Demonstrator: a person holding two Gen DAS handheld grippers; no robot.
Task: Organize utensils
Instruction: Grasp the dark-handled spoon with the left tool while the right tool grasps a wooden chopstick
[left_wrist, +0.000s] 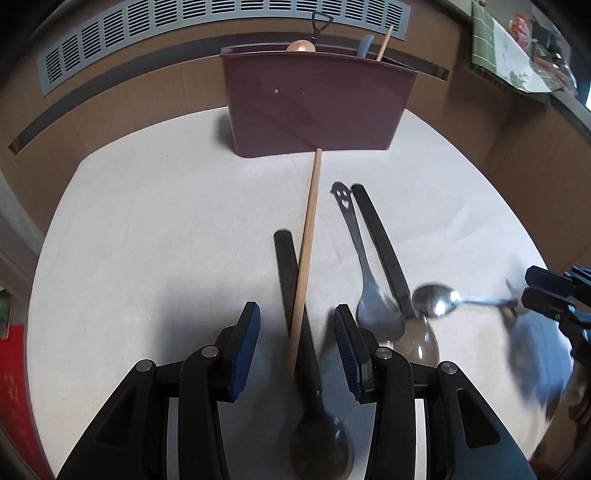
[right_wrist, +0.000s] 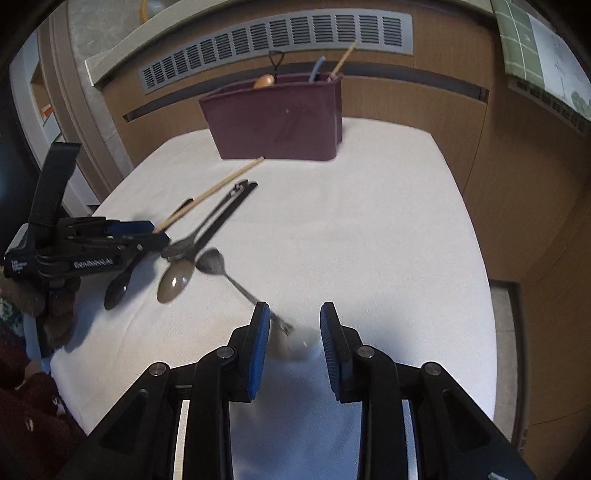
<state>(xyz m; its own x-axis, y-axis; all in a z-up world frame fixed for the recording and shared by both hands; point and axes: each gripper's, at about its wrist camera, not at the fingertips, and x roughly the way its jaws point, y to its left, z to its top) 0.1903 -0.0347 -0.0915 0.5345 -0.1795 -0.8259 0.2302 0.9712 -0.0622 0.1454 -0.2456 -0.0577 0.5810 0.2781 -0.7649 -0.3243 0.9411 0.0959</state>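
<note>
The maroon holder (left_wrist: 317, 99) stands upright ahead of both grippers at the far edge of the white cloth (left_wrist: 147, 229). Inside it: a wooden spoon bowl (left_wrist: 301, 46), a black looped handle (left_wrist: 320, 22), a blue handle (left_wrist: 365, 46) and a wooden stick (left_wrist: 385, 42); only their tops clear the rim.

The left gripper (left_wrist: 297, 345) has its jaws apart, straddling a chopstick (left_wrist: 308, 254) and a black spoon (left_wrist: 299, 332) without clamping either. Just to its right lie a steel spoon (left_wrist: 365, 273) with a face cut-out and a black-handled spoon (left_wrist: 388, 258), bowl partly covered.

The right gripper (right_wrist: 293, 339) has its jaws apart around the end of a blurred metal spoon (right_wrist: 225, 269); contact cannot be judged. The object at that handle end is smeared and unidentifiable.
</note>
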